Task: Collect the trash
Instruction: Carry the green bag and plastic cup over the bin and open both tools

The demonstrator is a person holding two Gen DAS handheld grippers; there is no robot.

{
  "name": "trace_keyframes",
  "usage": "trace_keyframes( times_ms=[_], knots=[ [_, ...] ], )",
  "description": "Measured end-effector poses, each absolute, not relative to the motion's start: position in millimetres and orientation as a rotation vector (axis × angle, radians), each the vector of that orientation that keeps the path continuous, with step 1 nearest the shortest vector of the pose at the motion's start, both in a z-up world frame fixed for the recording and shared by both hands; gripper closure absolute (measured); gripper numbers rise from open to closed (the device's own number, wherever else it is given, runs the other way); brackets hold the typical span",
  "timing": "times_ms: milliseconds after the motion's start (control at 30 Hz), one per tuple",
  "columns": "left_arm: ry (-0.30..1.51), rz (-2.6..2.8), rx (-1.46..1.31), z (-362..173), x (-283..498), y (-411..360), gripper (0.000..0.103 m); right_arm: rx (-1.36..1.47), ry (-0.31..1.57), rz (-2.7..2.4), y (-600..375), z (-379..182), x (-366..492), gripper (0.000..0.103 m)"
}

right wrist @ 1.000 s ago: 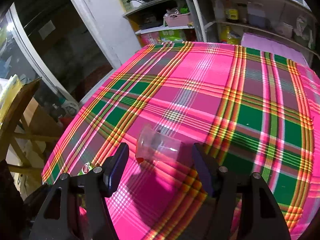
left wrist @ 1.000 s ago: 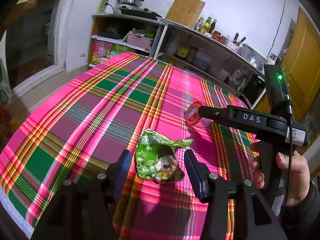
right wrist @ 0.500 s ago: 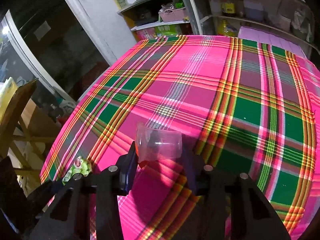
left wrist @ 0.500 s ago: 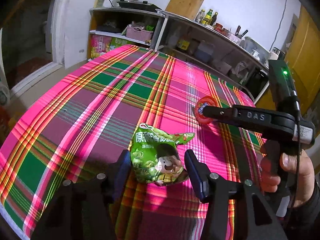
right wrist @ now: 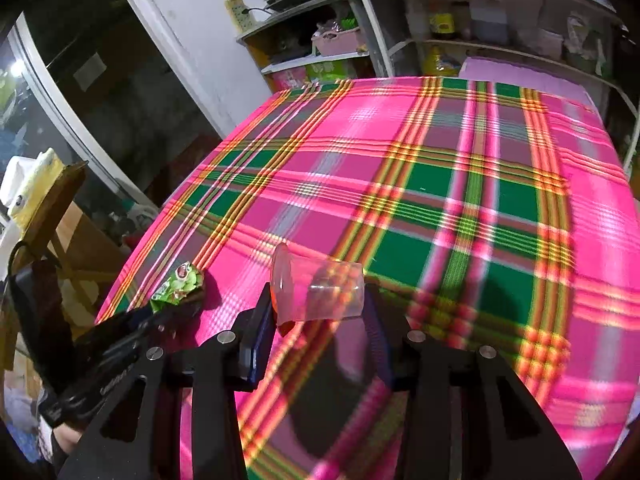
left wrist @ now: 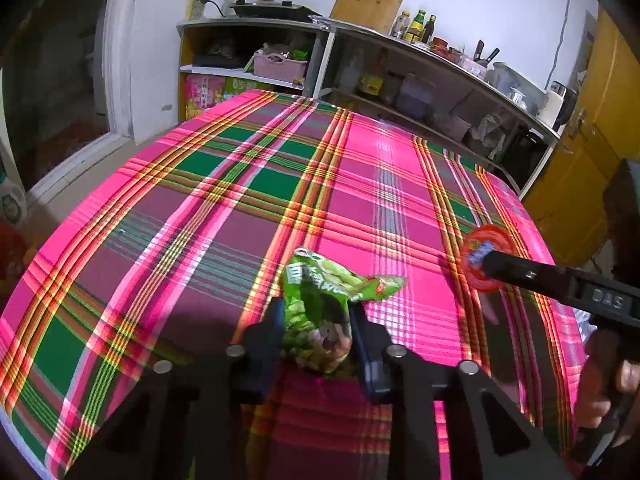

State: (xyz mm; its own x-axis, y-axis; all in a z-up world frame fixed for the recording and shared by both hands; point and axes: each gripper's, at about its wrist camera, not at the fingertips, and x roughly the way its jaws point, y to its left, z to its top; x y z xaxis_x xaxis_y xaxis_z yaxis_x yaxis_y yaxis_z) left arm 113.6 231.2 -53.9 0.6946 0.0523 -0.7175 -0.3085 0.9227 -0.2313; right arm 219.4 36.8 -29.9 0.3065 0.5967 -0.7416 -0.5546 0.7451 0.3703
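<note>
Right wrist only: clear cup sideways.

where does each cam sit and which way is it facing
Left wrist: rides the left gripper, looking along its fingers across the pink plaid tablecloth toward the kitchen shelves; the fingers pinch a crumpled green snack bag.
Right wrist: rides the right gripper, facing the same shelves; the fingers clamp a clear plastic cup lying sideways.
Shared: each sees the other gripper, both items, cloth, shelves.
</note>
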Motion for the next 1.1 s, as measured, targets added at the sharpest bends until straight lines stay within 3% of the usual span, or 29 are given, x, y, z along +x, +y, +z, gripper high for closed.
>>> trace_keyframes(
  times_ms=[367,1100],
  knots=[
    [0.758,0.164,-0.348,-42.1,98.3,193.7,0.087,0.067,0.964,0.736,-19.4,-14.8,187.9,0.060],
    [0.686,-0.082,-0.230,12.4,86.3,50.4,0.087,0.110,0.847,0.614,-145.3,12.7,135.0,0.060]
  ],
)
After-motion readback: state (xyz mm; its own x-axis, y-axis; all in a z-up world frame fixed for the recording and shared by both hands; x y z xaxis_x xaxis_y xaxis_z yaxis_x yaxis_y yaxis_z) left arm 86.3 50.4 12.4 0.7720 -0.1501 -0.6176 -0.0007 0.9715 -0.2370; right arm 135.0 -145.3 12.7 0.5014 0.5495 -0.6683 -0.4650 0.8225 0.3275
